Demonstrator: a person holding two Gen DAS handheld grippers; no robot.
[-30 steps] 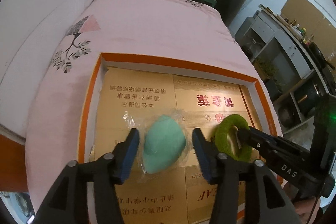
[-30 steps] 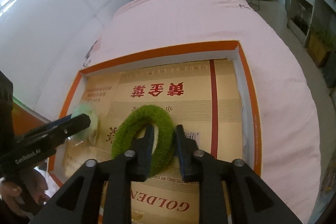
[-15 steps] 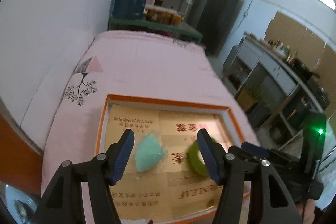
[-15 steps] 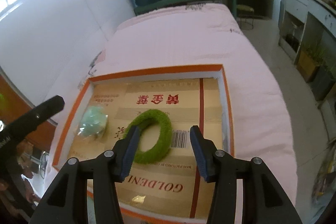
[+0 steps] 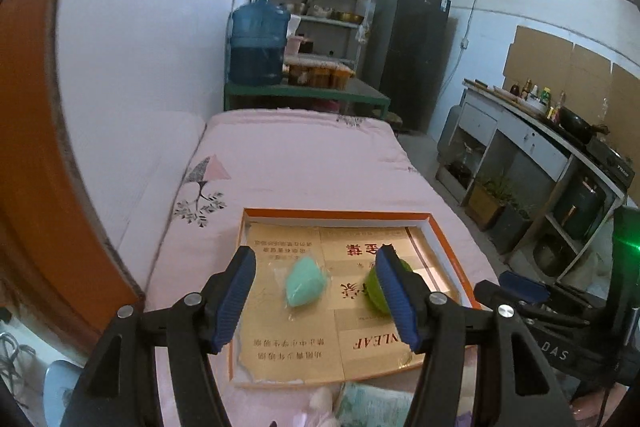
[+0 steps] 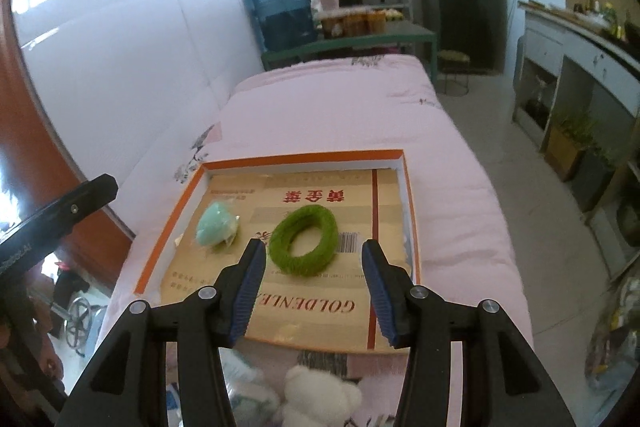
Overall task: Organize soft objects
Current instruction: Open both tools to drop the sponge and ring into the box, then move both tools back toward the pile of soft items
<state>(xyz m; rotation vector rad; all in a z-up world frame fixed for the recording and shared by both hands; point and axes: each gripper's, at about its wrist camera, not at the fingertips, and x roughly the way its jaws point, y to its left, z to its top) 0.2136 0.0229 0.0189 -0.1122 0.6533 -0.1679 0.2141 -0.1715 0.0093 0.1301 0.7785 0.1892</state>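
A teal sponge in clear wrap (image 5: 306, 285) (image 6: 216, 225) lies on the left of a shallow orange-rimmed box (image 5: 340, 214) (image 6: 304, 159) lined with cardboard. A fuzzy green ring (image 6: 304, 241) (image 5: 370, 287) lies flat to its right. My left gripper (image 5: 316, 263) hangs open above and short of the sponge, touching nothing. My right gripper (image 6: 313, 249) is open as well, raised above the ring's near edge with nothing between its pads. In the left wrist view one finger hides part of the ring.
The box rests on a pink bedspread (image 6: 340, 107) beside a white wall (image 5: 140, 67). A white plush toy (image 6: 316, 399) and a patterned cloth (image 5: 368, 403) lie just in front of the box. A blue water jug (image 5: 258, 47) and shelves stand beyond the bed, with cabinets (image 5: 520, 147) to the right.
The right gripper let go of the green ring, which now lies flat in the box. Both grippers opened wider, rose and drew back from the box.
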